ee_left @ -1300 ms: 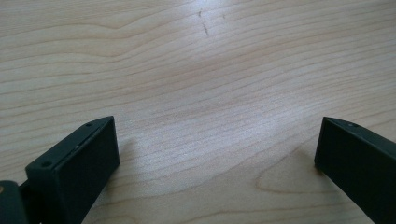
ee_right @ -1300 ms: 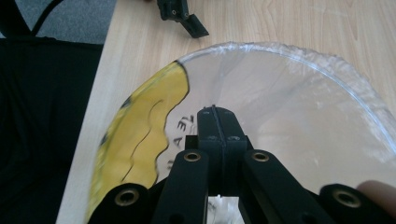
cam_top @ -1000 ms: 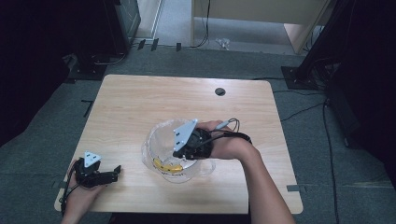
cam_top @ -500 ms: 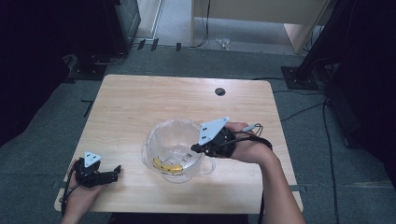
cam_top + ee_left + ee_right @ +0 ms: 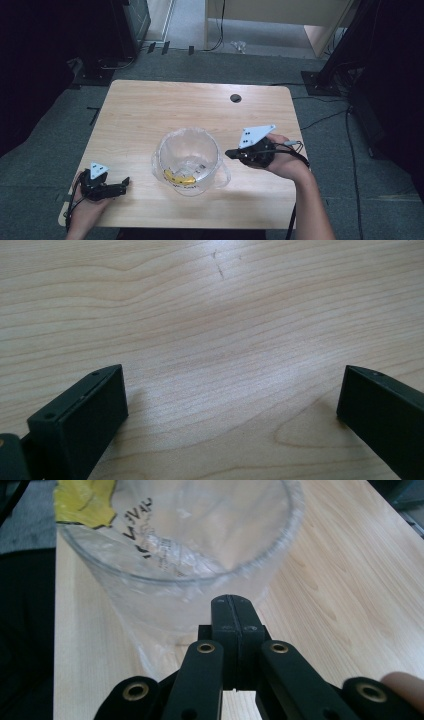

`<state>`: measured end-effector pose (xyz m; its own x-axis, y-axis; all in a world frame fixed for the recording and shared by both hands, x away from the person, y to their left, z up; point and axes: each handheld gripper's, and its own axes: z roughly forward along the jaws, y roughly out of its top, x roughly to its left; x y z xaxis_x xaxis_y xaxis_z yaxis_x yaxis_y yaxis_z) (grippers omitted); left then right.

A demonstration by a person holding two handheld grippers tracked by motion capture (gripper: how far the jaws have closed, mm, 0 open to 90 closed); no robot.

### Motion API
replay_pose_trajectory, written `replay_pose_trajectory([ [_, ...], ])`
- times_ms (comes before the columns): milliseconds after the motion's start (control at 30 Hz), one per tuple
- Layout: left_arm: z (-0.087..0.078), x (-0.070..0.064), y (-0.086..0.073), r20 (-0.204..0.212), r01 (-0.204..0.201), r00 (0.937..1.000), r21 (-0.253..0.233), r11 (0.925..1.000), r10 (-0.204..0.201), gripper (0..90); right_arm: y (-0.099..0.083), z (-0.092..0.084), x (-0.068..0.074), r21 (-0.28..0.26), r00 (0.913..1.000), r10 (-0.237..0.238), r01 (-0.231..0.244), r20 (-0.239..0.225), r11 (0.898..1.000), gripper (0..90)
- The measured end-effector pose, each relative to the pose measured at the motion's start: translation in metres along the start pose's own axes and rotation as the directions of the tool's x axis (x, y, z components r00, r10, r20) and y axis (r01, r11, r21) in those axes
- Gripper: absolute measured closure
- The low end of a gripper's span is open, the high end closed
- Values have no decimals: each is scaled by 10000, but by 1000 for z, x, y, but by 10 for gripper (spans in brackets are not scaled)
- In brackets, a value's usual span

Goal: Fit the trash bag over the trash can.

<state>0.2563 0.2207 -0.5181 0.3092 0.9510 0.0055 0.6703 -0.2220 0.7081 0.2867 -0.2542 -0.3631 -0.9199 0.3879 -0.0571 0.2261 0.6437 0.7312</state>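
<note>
1 hand-held gripper [image 5: 231, 153] (closed) — beside bowl [image 5: 188, 159]

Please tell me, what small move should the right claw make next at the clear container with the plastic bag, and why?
Probably open its jaws and go back to the bag's edge. The right claw is shut on nothing and sits just beside the clear container, while the plastic bag hangs loosely over the container's rim. The left claw rests open on the table, away from it.
</note>
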Motion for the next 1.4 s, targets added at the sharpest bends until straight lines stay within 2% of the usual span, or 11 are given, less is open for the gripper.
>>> replay_pose_trajectory([
  [67, 0, 0, 0, 1, 4, 10000, -1, 10000, -4, 0, -6, 0, -3, -82, 9993, 304, -302, 214, 9995, 850],
  [200, 0, 0, 0, -3, -4, 10000, -4, 10000, 4, 0, -15, 6, -5, -131, 9939, 400, -389, 1025, 9992, 570],
  [333, 0, 0, 0, -1, -1, 10000, -3, 10000, 1, 0, -22, 13, -4, -431, 9715, 914, -839, 2189, 9955, 379],
  [467, 0, 0, 0, -3, 2, 10000, -13, 10000, -2, 0, -31, 16, -5, -1134, 9312, 2045, -1779, 3017, 9775, 259],
  [600, 0, 0, 0, -3, 0, 10000, -12, 10000, 0, 0, -40, 16, -11, -1655, 8658, 3294, -2870, 3766, 9435, 124],
  [633, 0, 0, 0, -4, -2, 10000, -11, 10000, 2, 0, -42, 17, -12, -1779, 8444, 3564, -3099, 3999, 9340, 101],
  [733, 0, 0, 0, -1, -1, 10000, -15, 10000, 1, 0, -47, 16, -14, -2157, 8072, 4137, -3539, 4210, 9101, 67],
  [967, 0, 0, 0, -3, 3, 10000, -17, 10000, -3, 0, -54, 22, -14, -2752, 7527, 4807, -3952, 4498, 8764, 6],
  [1033, 0, 0, 0, -4, 1, 10000, -16, 10000, -1, 0, -55, 24, -15, -2830, 7208, 5039, -4170, 4760, 8637, 6],
  [1067, 0, 0, 0, -2, 0, 10000, -17, 10000, 0, 0, -56, 25, -15, -2790, 7118, 5056, -4217, 4876, 8628, 7],
  [1400, 0, 0, 0, -5, 1, 10000, -16, 10000, -1, 0, -66, 30, -14, -3093, 6618, 5447, -4492, 5151, 8382, 6],
])
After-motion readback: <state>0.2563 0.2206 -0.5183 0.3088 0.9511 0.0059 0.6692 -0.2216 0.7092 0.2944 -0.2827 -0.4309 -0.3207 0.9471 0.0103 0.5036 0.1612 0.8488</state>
